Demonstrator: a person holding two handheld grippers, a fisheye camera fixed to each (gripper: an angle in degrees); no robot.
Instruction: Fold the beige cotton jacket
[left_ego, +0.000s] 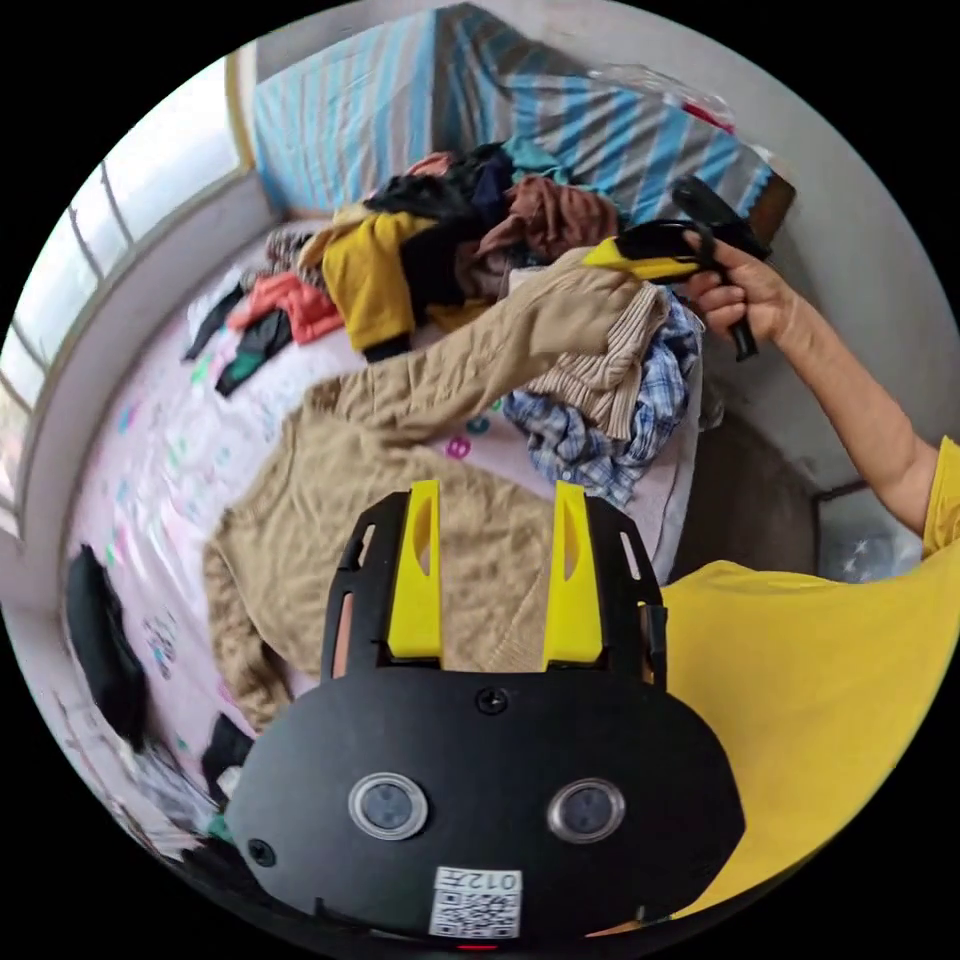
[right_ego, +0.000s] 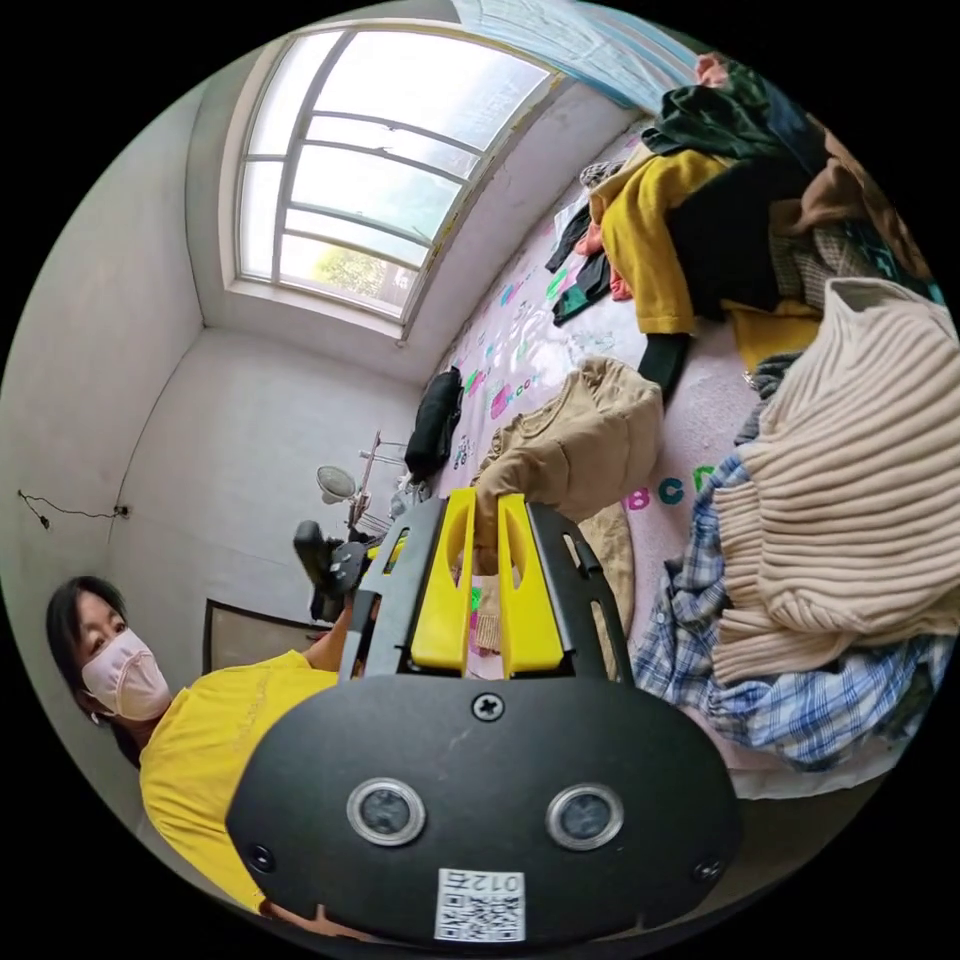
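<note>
- We see the beige cotton jacket (left_ego: 400, 500) lying spread on the pink printed bed sheet (left_ego: 150, 470), with one sleeve lifted up toward the heap of mixed clothes (left_ego: 450, 230).
- The left gripper (left_ego: 497, 500) with yellow jaws hovers above the jacket body; its jaws stand apart and hold nothing.
- The right gripper (right_ego: 485, 510) has its yellow jaws pressed together on the end of the jacket sleeve (right_ego: 570, 450) and holds it up.
- In the left gripper view, a hand (left_ego: 745, 295) holds this right gripper (left_ego: 610, 257) near the heap.
- A cream ribbed knit sweater (right_ego: 850, 500) lies on a blue checked shirt (right_ego: 780, 690), just beside the jacket.
</note>
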